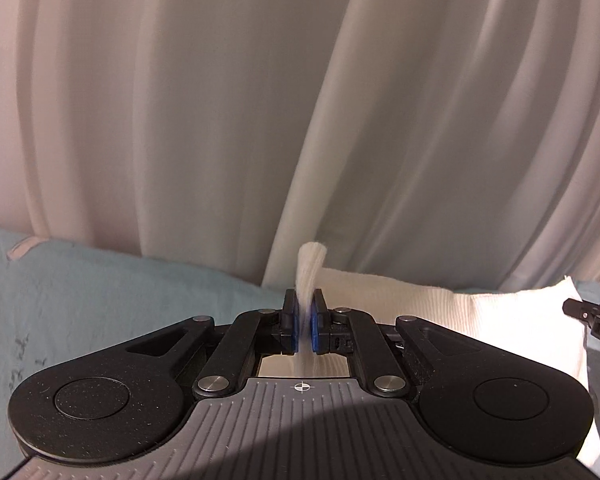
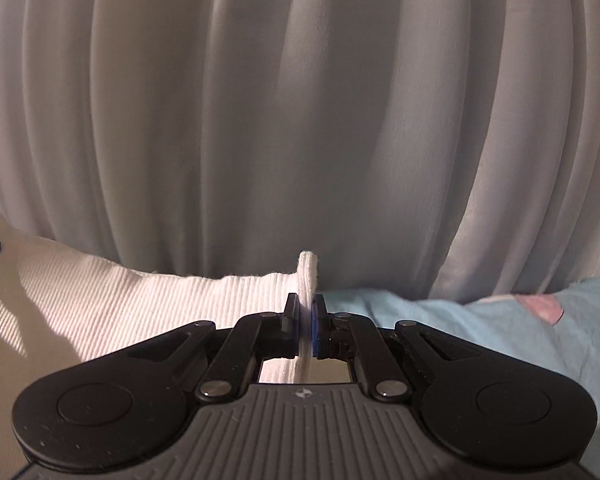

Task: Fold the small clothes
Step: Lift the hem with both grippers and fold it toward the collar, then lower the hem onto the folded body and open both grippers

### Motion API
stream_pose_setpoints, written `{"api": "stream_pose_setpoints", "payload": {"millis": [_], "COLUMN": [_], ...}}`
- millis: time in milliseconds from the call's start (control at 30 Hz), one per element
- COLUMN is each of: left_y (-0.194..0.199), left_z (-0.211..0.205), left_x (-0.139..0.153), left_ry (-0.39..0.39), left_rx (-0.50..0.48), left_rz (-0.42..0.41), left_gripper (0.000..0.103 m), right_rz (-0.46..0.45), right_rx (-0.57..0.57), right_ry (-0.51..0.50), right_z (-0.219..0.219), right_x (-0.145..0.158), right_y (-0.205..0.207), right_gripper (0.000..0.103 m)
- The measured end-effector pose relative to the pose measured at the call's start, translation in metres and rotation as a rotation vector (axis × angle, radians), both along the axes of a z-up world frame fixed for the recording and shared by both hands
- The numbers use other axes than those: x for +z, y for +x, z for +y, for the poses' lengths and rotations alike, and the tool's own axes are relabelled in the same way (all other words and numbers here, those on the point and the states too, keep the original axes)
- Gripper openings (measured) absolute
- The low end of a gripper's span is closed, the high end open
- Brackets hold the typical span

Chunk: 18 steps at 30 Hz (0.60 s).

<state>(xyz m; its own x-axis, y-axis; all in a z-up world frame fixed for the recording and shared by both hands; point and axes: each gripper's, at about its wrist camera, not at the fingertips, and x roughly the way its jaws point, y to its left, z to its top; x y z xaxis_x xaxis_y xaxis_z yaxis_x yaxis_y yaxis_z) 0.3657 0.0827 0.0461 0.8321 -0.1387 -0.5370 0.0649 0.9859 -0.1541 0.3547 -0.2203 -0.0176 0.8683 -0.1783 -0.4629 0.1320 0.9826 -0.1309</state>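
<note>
Left hand-held gripper [image 1: 304, 314] pinches white cloth's [image 1: 400, 292] edge; right hand-held gripper [image 2: 305, 316] likewise.

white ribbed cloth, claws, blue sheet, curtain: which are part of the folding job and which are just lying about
Part of the job:
- white ribbed cloth, pinched at both ends
- left claw, shut on one edge
- right claw, shut on the other edge

Just there:
- light blue sheet beneath
- pale curtain behind
- pink patch on the sheet

Pale pleated curtain [image 1: 220, 100] behind, light blue patterned sheet [image 1: 100, 300] below
</note>
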Motion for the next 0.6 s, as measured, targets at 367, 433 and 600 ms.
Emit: {"api": "stream_pose_setpoints", "payload": {"millis": [367, 433, 600], "left_y": [0.074, 0.075, 0.079], "left_z": [-0.008, -0.004, 0.001], "left_x": [-0.059, -0.066, -0.061], "left_ry": [0.039, 0.030, 0.017], "left_rx": [0.107, 0.121, 0.143], "left_rz": [0.089, 0.104, 0.074], "left_gripper": [0.008, 0.007, 0.007], "right_rz": [0.065, 0.079, 0.043], "right_rx": [-0.087, -0.086, -0.127], "right_ry": [-0.057, -0.070, -0.056], "right_z": [0.000, 0.001, -0.007], "right_x": [-0.043, -0.049, -0.041], "right_y": [0.074, 0.078, 0.087], "right_gripper": [0.004, 0.004, 0.004]}}
